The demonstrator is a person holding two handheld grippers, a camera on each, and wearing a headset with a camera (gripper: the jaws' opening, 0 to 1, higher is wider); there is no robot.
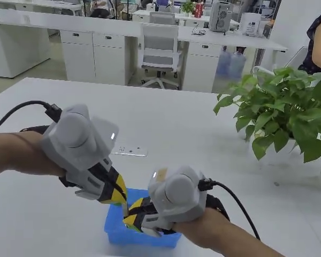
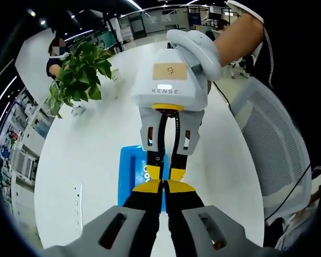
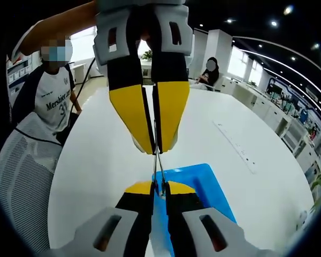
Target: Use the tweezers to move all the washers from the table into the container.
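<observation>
Right gripper view: left hand-held gripper (image 3: 156, 151) and right hand-held gripper (image 3: 160, 187) both pinch your tweezers (image 3: 158, 168); likely springy, slippery, so hold mid-arm.

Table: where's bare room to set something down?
Free: the table between the strip and the plant, and its near-left corner. Crowded: over the blue container, where the left gripper and right gripper meet on the tweezers.

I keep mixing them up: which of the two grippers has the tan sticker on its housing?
The right gripper, lower in the head view: a tan sticker sits on its white housing. The left gripper shows a small light there instead.
</observation>
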